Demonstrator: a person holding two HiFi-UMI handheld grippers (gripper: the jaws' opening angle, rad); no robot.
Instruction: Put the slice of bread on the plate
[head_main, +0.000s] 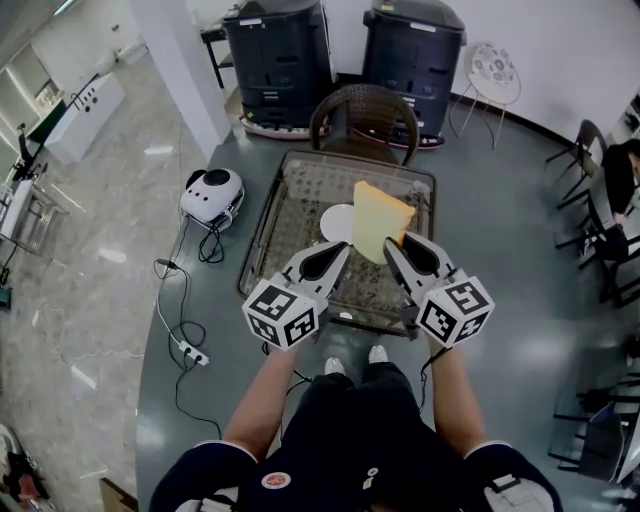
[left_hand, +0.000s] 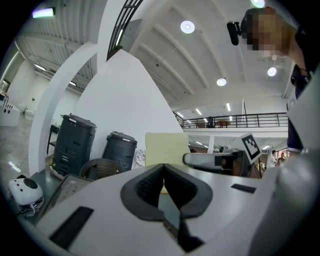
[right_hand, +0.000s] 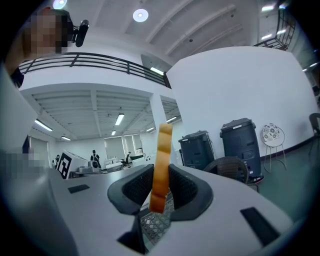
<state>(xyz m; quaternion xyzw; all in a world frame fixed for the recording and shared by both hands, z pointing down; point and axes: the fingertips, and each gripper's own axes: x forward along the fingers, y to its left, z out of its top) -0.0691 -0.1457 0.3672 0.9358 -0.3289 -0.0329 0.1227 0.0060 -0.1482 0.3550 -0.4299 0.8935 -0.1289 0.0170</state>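
Item: slice of bread (head_main: 378, 222), held upright in my right gripper (head_main: 392, 245), above the surface (head_main: 300, 200).

Detail: the right gripper's jaws pinch the slice by its lower edge; in the right gripper view it stands edge-on between the pads (right_hand: 139, 187), crust up. My left gripper (head_main: 340, 252) sits just beside it, jaws pressed together with nothing between them. Both grippers point level. The white plate (head_main: 333, 222) lies on the surface, partly hidden behind the slice's left edge in the head view. A wicker chair (head_main: 365, 115) stands at the surface's far side.
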